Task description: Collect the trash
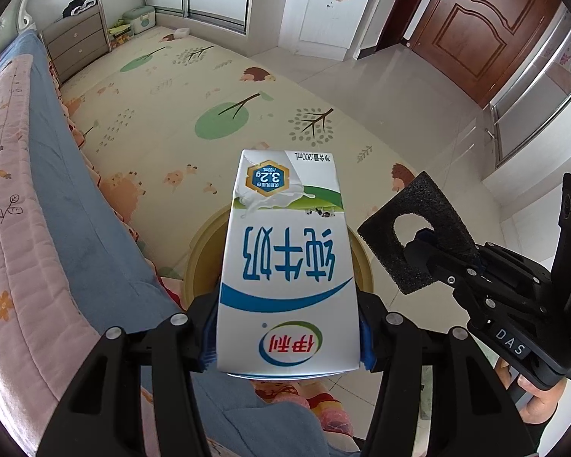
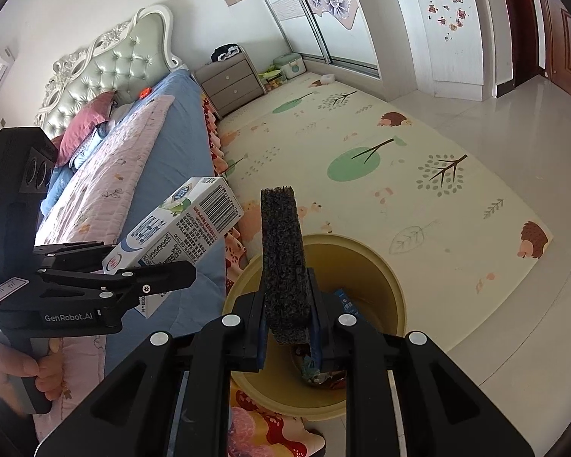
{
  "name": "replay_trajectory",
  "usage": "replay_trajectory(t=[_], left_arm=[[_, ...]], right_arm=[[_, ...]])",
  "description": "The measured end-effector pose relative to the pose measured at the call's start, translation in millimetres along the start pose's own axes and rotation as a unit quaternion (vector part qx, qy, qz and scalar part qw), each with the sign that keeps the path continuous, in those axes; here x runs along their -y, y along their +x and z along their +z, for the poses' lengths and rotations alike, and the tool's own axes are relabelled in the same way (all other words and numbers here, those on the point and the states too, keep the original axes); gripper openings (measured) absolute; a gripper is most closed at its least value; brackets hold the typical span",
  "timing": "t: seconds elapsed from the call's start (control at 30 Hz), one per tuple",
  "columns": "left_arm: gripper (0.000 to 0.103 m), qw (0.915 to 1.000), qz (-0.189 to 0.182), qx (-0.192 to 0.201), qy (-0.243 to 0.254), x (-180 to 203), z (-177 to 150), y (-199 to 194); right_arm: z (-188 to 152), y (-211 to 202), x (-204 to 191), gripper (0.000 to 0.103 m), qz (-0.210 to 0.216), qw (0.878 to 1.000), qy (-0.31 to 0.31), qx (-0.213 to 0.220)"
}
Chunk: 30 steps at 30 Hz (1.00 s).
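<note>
My left gripper [image 1: 287, 337] is shut on a white and blue milk carton [image 1: 285, 262], held above the yellow trash bin [image 1: 198, 262] beside the bed. The carton also shows in the right wrist view [image 2: 179, 228], gripped by the left gripper [image 2: 141, 278]. My right gripper [image 2: 287, 327] is shut on a black foam piece [image 2: 283, 259] with a hole in it, held over the bin [image 2: 384, 266]. The foam piece [image 1: 415, 232] and right gripper [image 1: 443, 266] appear in the left wrist view, to the right of the carton. Some trash [image 2: 323, 369] lies inside the bin.
A bed [image 2: 141, 175] with blue sheet and pink quilt stands left of the bin. A patterned play mat [image 1: 217, 87] covers the floor beyond. A grey nightstand [image 2: 232, 83], storage boxes [image 2: 291, 64], sliding wardrobe doors and a brown door [image 1: 487, 26] stand farther off.
</note>
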<state>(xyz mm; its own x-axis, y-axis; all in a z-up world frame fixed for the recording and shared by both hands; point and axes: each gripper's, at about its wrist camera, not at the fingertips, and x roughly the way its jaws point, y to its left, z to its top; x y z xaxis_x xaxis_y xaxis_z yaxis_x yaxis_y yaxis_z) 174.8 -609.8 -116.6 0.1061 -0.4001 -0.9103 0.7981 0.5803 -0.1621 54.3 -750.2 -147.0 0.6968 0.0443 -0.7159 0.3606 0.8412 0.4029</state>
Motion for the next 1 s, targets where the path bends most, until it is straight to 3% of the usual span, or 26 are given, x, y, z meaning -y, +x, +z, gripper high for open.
replay_trajectory(t=[0.03,0.07,0.1,0.13,0.73,1.0], left_arm=[[0.059,1.0000,-0.002,-0.003,-0.005,-2,0,1],[0.064,0.9999,-0.005,-0.006,-0.012,-5,1,2],[0.075,0.9998,-0.006,-0.008,-0.020,-8,1,3],[0.079,0.9996,-0.007,-0.008,-0.027,-12,1,4],[0.079,0.9998,-0.001,-0.007,-0.020,-9,-1,4],[0.079,0.9997,0.016,0.015,-0.013,-6,-8,-11]], right_arm=[[0,1,1,0.033,0.001,1.000,0.001,0.000],[0,2,3,0.051,0.001,1.000,0.006,-0.001],[0,3,5,0.054,-0.002,1.000,0.010,0.001],[0,4,8,0.054,-0.006,1.000,0.011,0.001],[-9,2,15,0.054,-0.016,1.000,0.022,-0.010],[-10,-16,6,0.053,-0.030,0.999,0.017,-0.003]])
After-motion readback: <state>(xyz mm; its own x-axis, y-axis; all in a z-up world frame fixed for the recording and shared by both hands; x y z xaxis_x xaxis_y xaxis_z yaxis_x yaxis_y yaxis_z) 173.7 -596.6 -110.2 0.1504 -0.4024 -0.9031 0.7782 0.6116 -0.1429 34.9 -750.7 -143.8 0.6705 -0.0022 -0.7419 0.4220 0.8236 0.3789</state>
